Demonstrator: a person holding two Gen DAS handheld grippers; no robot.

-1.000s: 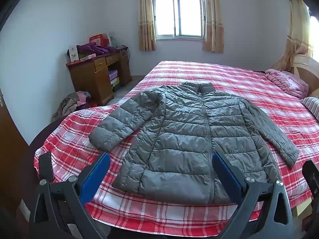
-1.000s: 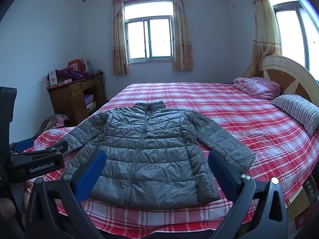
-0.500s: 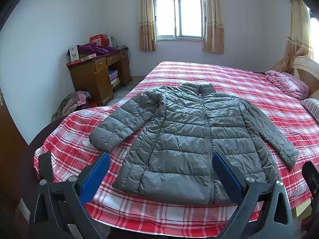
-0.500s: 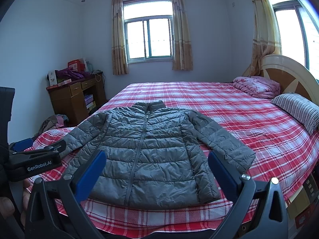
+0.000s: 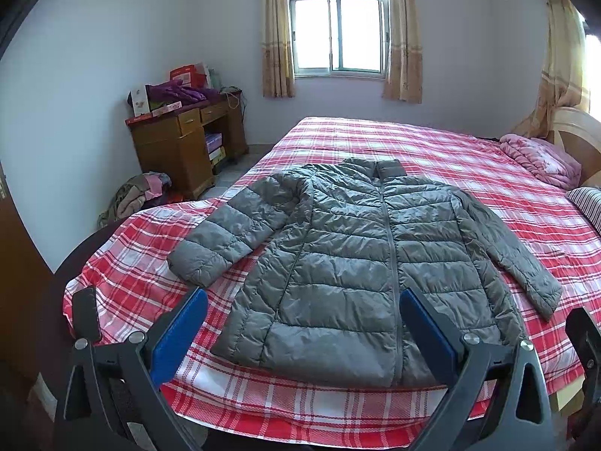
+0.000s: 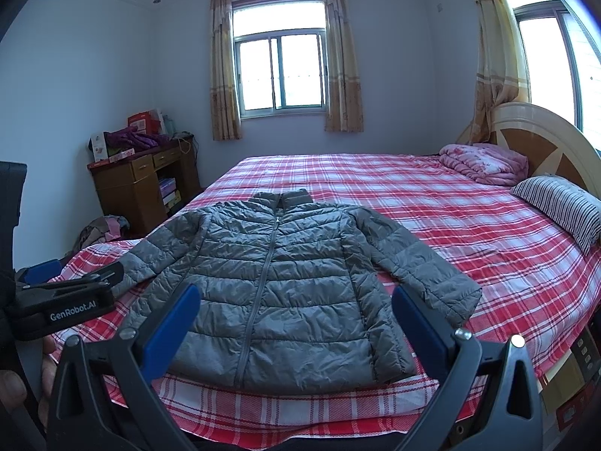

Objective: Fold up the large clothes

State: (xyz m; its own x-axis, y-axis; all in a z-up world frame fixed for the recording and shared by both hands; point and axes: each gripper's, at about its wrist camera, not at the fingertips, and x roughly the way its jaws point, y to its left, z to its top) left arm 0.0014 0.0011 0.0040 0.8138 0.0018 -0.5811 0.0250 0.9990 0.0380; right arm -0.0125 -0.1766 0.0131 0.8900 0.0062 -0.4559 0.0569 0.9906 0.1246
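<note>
Daylight entered through the window at the top centre of the left wrist view, its panes blown out to near white. A second window at the upper right of the right wrist view glared just as hard. The room was evenly, softly lit, with cool bluish walls and only faint shadows. Both views were sharp in the middle. Fisheye distortion bent straight lines toward the edges, and dark vignetting filled the corners of each frame.
</note>
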